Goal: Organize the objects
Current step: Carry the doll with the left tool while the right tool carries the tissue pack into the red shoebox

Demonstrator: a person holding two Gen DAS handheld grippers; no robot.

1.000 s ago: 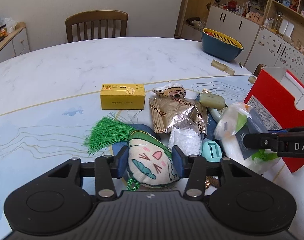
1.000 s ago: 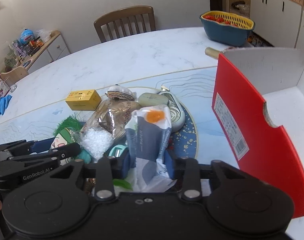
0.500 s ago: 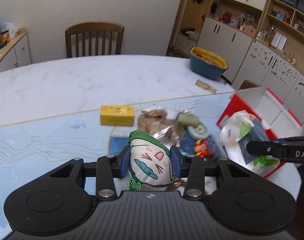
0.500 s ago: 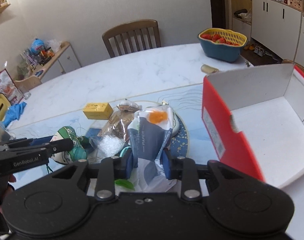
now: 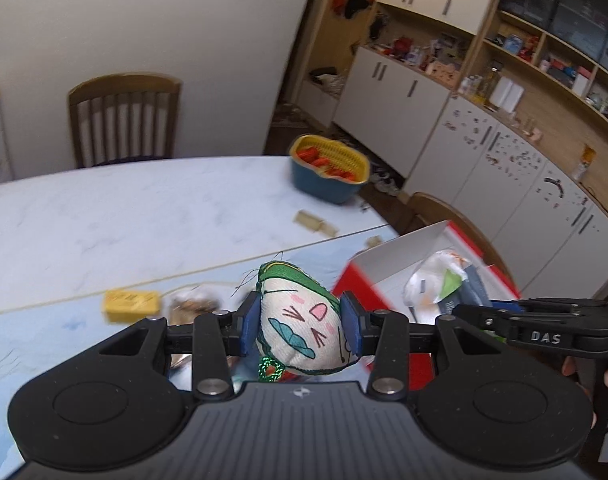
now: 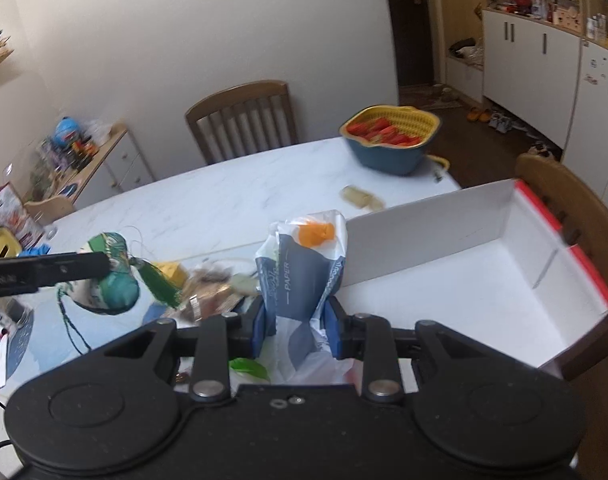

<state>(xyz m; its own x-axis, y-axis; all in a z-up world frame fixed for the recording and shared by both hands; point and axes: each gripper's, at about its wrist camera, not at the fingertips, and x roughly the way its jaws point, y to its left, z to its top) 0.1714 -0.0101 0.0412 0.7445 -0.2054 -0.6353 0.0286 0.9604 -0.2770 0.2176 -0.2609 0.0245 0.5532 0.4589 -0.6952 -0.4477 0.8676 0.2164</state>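
left gripper [image 5: 300,330] is clamped on the stuffed pouch [image 5: 298,328], up off the tabletop [image 5: 104,208]; it looks soft and light, so a mid-body pinch suits it. right gripper [image 6: 298,326] is squeezing the tissue pack [image 6: 300,276] at its crinkly waist, just beside the open red box [image 6: 484,264]. slippery film, so hold low and firm. marbled tabletop, a basket [image 6: 390,140] at the far edge, wooden chair [image 6: 242,120], cabinets behind.

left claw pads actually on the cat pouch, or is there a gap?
Touching. The left wrist view shows the left claw with both blue pads pressed flat against the sides of the cat pouch, no gap.
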